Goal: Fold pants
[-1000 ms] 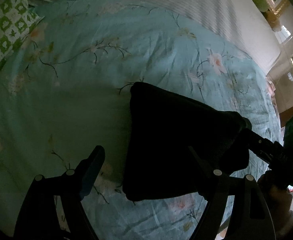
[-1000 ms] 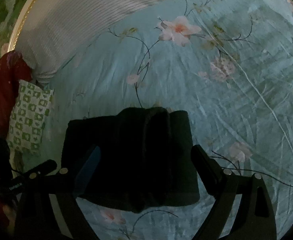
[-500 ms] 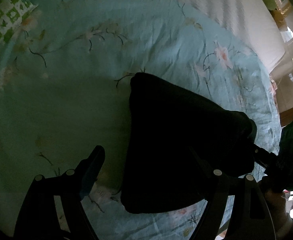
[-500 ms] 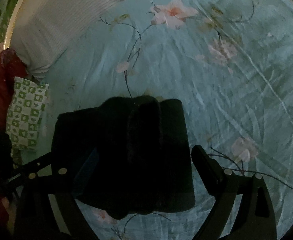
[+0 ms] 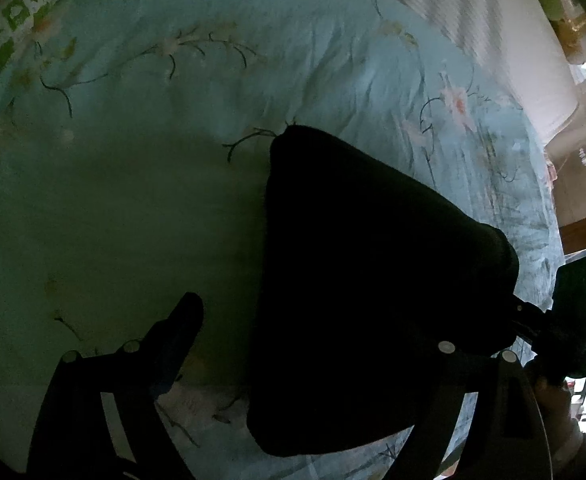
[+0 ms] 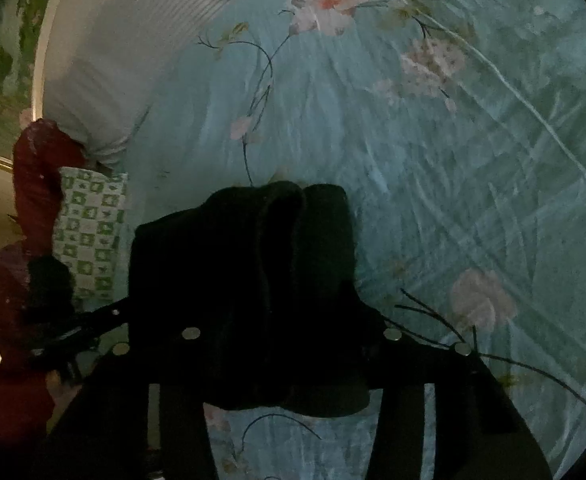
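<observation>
The black pants (image 5: 357, 280) lie as a compact folded bundle on the teal floral bedspread (image 5: 173, 120). My left gripper (image 5: 305, 320) is open at the bundle's near left end; its left finger (image 5: 181, 328) is over the bedspread and its right finger is hidden behind the dark cloth. In the right wrist view the pants (image 6: 249, 280) fill the space between my right gripper's (image 6: 289, 332) fingers, and the fingertips are lost in the black cloth. The right gripper also shows in the left wrist view (image 5: 549, 320) at the bundle's far end.
A green and white checked pillow (image 6: 93, 232) and a person in dark red (image 6: 25, 280) are at the left in the right wrist view. A white striped sheet (image 5: 493, 32) lies past the bedspread. A wooden bed edge (image 5: 585, 228) and a window are at the right.
Both grippers have moved in closer to the folded pants, which now look larger in both views. The right gripper's fingers have drawn in around the bundle.
</observation>
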A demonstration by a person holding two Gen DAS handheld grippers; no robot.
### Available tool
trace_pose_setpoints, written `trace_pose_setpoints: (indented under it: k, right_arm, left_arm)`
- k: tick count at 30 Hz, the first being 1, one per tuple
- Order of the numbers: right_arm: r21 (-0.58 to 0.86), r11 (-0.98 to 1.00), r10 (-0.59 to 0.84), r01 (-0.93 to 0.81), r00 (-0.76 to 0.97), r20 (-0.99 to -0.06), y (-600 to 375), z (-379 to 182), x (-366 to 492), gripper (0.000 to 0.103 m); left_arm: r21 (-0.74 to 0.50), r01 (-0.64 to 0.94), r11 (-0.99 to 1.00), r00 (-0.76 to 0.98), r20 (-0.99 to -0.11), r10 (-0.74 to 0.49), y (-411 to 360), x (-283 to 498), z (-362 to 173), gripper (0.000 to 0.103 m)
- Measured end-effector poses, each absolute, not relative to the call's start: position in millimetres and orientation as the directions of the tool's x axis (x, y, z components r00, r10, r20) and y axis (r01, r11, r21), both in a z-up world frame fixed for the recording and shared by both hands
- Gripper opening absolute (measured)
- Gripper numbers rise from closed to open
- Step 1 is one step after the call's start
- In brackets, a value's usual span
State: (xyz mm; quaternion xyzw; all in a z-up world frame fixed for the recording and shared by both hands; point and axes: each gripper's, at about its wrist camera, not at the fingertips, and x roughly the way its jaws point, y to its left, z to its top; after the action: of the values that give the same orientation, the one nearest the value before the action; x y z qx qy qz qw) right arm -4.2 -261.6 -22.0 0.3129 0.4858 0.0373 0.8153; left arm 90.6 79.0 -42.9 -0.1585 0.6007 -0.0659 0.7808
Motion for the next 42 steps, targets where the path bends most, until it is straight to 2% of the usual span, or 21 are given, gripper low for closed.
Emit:
trace_pose_setpoints:
  k: [1, 2, 4, 5, 7, 15, 18, 28, 42]
  right_arm:
    - [0.553, 0.798, 0.372, 0.239, 0.526, -0.765, -263, -22, -5, 0.045]
    - [0.56, 0.794, 0.38, 0.236, 0.526, -0.76, -264, -22, -5, 0.045]
    - [0.571, 0.789, 0.392, 0.229, 0.527, -0.754, -265, -23, -5, 0.044]
    - [0.573, 0.787, 0.395, 0.226, 0.528, -0.752, -266, -23, -6, 0.044]
    - [0.579, 0.784, 0.402, 0.224, 0.529, -0.748, -266, -22, -7, 0.043]
    - [0.596, 0.778, 0.419, 0.199, 0.543, -0.728, -261, -17, -9, 0.038]
    - [0.601, 0.777, 0.425, 0.188, 0.548, -0.721, -258, -11, -9, 0.036]
    - [0.627, 0.767, 0.454, 0.134, 0.576, -0.68, -240, 14, 0, 0.034]
    - [0.564, 0.826, 0.49, -0.024, 0.525, -0.696, -177, 31, 90, 0.034]
  left_arm:
    - [-0.331, -0.087, 0.939, 0.269, -0.916, -0.298, 79, 91, -44, 0.086]
    - [-0.342, -0.086, 0.936, 0.265, -0.913, -0.309, 79, 92, -46, 0.08]
    - [-0.384, -0.088, 0.919, 0.257, -0.901, -0.351, 78, 93, -50, 0.066]
    - [-0.406, -0.086, 0.91, 0.254, -0.892, -0.374, 77, 93, -51, 0.056]
    - [-0.41, -0.085, 0.908, 0.253, -0.891, -0.378, 74, 94, -51, 0.054]
    - [-0.418, -0.061, 0.906, 0.28, -0.879, -0.386, 68, 92, -38, 0.032]
    - [-0.411, -0.052, 0.91, 0.301, -0.875, -0.378, 66, 90, -29, 0.028]
    - [-0.416, -0.032, 0.909, 0.398, -0.839, -0.37, 79, 83, 19, 0.026]
    - [-0.374, -0.158, 0.914, 0.483, -0.836, -0.259, 154, 98, 40, 0.026]
